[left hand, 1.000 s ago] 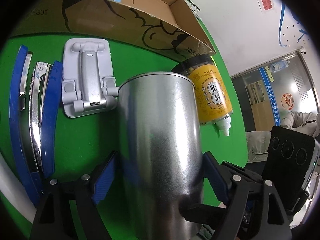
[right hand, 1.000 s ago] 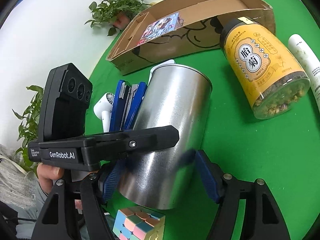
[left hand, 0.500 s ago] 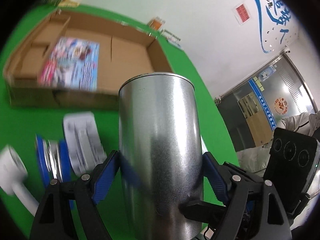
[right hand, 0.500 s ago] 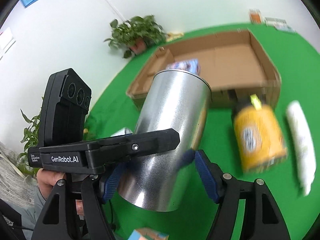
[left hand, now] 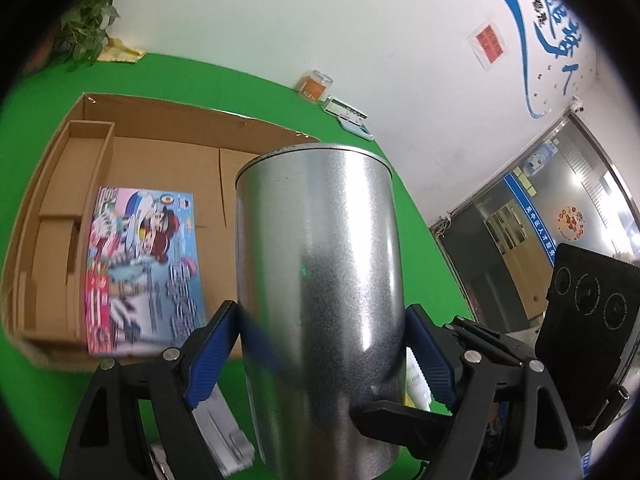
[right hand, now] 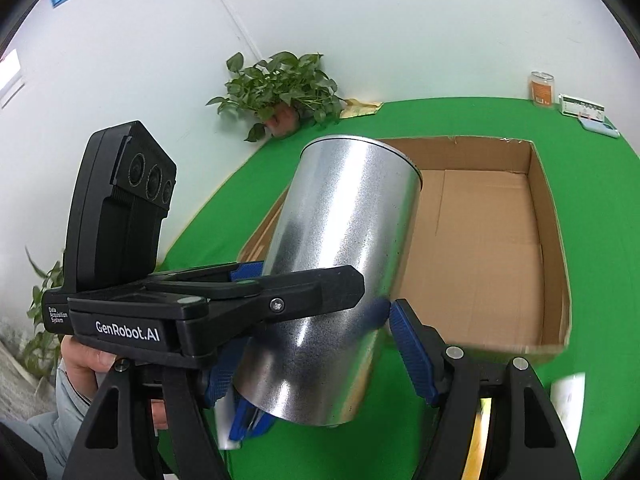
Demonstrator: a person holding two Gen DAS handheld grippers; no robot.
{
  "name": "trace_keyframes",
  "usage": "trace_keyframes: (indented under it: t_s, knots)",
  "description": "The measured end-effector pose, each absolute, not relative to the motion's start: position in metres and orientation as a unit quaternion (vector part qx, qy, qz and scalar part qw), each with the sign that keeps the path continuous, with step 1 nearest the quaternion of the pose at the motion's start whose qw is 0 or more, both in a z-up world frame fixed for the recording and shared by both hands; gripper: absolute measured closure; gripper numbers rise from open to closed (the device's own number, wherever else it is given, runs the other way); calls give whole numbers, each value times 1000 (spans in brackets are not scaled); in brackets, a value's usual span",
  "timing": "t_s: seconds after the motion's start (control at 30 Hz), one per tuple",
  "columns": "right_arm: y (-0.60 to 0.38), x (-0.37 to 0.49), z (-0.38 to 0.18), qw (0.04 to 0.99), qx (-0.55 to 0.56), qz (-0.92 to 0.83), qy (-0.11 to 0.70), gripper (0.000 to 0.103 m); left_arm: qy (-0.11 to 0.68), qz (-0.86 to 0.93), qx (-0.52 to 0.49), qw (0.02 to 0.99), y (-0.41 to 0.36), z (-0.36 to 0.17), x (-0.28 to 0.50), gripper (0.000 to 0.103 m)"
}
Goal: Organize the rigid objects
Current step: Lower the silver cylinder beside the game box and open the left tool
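A tall silver metal can [left hand: 320, 296] is held off the green table, in front of an open cardboard box [left hand: 160, 168]. My left gripper [left hand: 320, 356] is shut on the can, its blue pads pressing both sides. In the right wrist view the can [right hand: 340, 272] tilts between my right gripper's [right hand: 316, 356] blue pads; the right pad touches the can's side and the left gripper crosses in front. A colourful picture book [left hand: 144, 272] lies flat in the box.
A white phone stand [left hand: 224, 436] lies on the green cloth [left hand: 36, 420] below the can. A potted plant [right hand: 280, 92] stands at the far table edge by the wall. A small orange jar [right hand: 542, 88] and a flat packet [right hand: 584, 110] sit far right.
Both grippers have lifted the can off the table and carried it toward the cardboard box. The yellow jar and blue tools have dropped out of sight below.
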State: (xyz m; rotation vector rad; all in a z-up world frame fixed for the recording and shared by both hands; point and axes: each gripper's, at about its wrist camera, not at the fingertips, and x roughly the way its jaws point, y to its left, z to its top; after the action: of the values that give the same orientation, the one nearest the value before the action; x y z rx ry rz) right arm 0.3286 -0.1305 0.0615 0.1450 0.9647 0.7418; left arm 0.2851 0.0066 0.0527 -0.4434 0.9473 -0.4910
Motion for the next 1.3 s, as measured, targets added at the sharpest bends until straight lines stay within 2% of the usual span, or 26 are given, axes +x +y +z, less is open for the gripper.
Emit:
trace_keyframes:
  t_s: [0.4,0.8,1.3]
  knots:
    - [-136,432,0,791,74,328,511,35,510,-233,-239,793,-3,-1,368,20]
    - [-125,440,-67,756,69,313,571,42,578,-169,-218,768,-4,-58,373,20]
    - [-126,426,-70,754,92,312,571,43,565,-141,-204,787,7,-33,368,19]
